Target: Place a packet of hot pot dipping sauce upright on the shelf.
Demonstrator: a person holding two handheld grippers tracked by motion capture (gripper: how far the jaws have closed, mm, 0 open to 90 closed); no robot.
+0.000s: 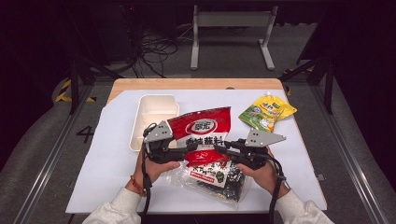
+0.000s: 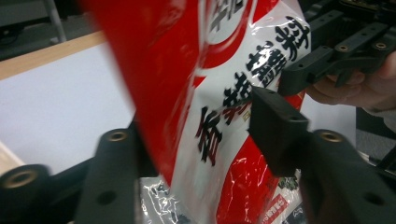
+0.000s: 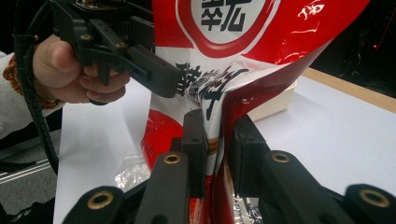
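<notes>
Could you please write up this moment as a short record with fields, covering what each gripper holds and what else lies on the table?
held item: red snack bag, lifted off the table
left gripper: shut on the bag's left side
right gripper: shut on the bag's right side
beneath the bag: clear packet with dark contents
behind left: white tray
behind right: yellow pouch
surface: white sheet

Tray left of snack bag, pouch right, clear packet in front
</notes>
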